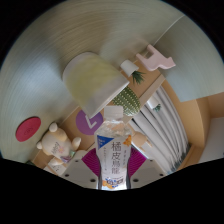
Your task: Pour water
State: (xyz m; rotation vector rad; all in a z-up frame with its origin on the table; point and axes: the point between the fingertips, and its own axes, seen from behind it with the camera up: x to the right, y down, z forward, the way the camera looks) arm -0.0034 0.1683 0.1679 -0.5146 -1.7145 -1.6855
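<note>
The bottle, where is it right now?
In the gripper view, the bottle stands upright between the claw's fingers, with a teddy bear just to its left.

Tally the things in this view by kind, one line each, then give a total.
White labelled bottle, pressed between the gripper fingers: 1
Beige teddy bear toy: 1
Flat red disc: 1
Small green plant in a pot: 1
Total: 4

A bottle stands upright between my fingers. Left of it sits a teddy bear, with a round disc further left. Beyond the bottle, curtains hang to the right and a plant sits behind.
</note>
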